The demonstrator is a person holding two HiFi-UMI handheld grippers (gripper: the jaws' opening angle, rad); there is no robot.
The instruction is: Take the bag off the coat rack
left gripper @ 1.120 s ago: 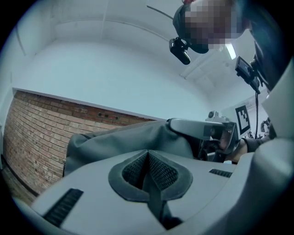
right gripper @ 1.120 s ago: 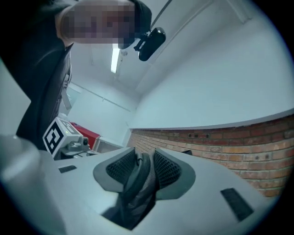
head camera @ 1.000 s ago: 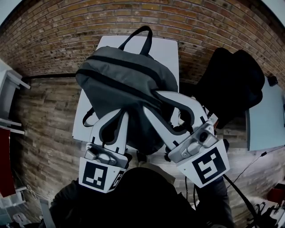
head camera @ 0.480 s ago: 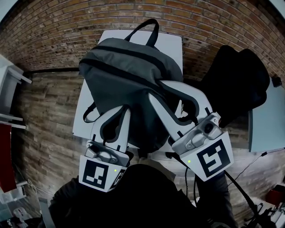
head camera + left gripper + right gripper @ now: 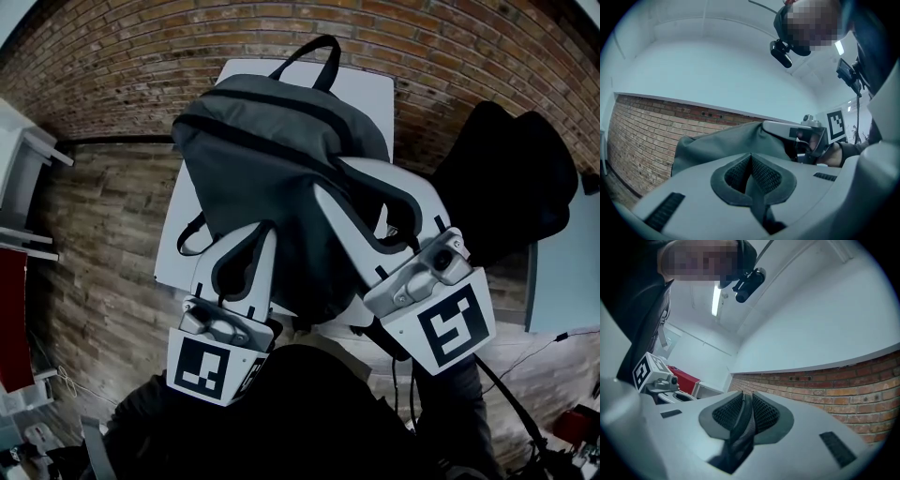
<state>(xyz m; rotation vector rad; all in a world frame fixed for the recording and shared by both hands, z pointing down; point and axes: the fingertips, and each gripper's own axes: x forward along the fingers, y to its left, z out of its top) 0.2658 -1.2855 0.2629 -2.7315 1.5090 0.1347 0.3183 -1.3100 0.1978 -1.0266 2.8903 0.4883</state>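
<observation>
While the left gripper (image 5: 255,234) and right gripper (image 5: 330,180) clamp it, the zipped bag (image 5: 272,159) hangs mid-frame above a table (image 5: 370,89). The right jaws have just been closing on its strap, and the bag sits slightly further right than before.

A lab-like workroom is suggested by the bare brick wall (image 5: 141,56), plank floor (image 5: 103,234), plain white desk (image 5: 375,89), loose cables (image 5: 511,412) trailed underfoot and ceiling strip light (image 5: 715,298).

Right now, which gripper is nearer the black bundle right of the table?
Right. The right gripper, jaws just closed further on the grey bag, sits beside the black bundle; the left gripper grips the bag's far side, further off.
</observation>
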